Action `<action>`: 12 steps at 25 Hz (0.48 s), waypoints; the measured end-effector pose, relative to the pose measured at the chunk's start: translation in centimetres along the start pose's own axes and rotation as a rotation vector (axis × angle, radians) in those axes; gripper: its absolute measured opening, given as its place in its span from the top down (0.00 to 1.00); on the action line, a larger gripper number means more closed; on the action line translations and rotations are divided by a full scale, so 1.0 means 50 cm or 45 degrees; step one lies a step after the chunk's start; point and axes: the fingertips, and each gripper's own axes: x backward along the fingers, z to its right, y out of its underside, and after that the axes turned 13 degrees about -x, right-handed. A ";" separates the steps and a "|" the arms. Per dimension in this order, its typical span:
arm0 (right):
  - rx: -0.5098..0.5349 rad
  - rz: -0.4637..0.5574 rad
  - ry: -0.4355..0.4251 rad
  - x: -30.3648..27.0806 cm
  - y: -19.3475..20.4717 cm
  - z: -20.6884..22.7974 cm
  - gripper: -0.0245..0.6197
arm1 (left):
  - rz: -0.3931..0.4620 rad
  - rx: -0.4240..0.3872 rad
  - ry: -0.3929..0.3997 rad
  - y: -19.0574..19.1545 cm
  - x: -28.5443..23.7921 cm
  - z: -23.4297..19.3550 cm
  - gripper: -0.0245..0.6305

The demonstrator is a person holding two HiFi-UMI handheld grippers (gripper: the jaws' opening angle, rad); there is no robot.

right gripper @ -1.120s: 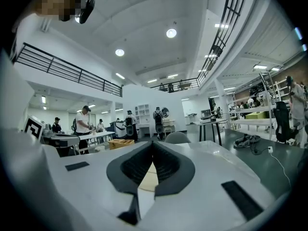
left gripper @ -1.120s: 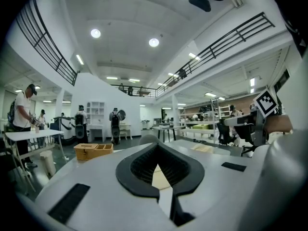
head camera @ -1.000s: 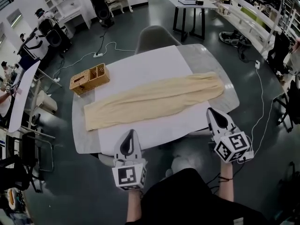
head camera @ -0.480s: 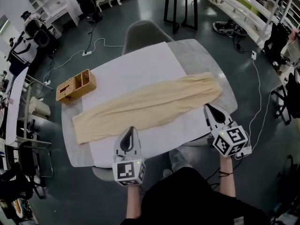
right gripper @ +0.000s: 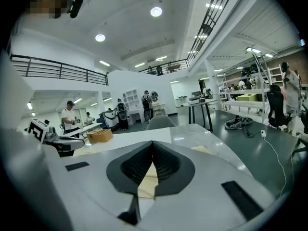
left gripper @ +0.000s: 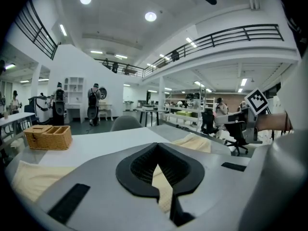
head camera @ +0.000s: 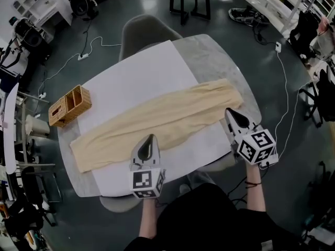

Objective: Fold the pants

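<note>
Plainly, in the head view the only print is the black-and-white square pattern on the marker cube of the left gripper and of the right gripper; no words can be read. The pants, pale yellow, lie flat and stretched out slantwise on a white sheet that covers most of the grey table. Their right end runs past the sheet onto the bare tabletop. A wicker basket stands on the table's left part, apart from the pants. A grey chair is tucked in at the far side. The person's forearms reach forward from the bottom edge, and the body below is cut off. The left gripper's tip lies over the near edge of the pants about midway along. The right gripper's tip is at their right end. Whether either tip touches the cloth cannot be told from above.

In the left gripper view the jaws point nearly level across the table, pressed together at the tips with nothing clamped. Yellow cloth shows through the gap behind them. The right gripper's marker cube appears at the right edge.

In the right gripper view the jaws are likewise clenched tip to tip and empty, with cloth visible beneath. A mosaic patch covers the top left corner.
</note>
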 end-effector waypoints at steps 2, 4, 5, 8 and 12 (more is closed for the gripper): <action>-0.024 -0.014 0.016 -0.016 0.000 0.034 0.94 | -0.022 0.004 0.037 0.008 -0.039 0.013 0.95; -0.042 -0.036 0.030 -0.035 0.007 0.067 0.94 | -0.055 -0.003 0.084 0.025 -0.080 0.028 0.95; -0.050 -0.053 0.038 -0.044 0.012 0.082 0.94 | -0.075 -0.009 0.108 0.033 -0.099 0.037 0.95; -0.069 -0.105 0.062 -0.070 0.025 0.123 0.94 | -0.113 -0.004 0.165 0.046 -0.147 0.058 0.95; -0.085 -0.160 0.102 -0.100 0.035 0.173 0.94 | -0.151 0.009 0.213 0.059 -0.202 0.077 0.95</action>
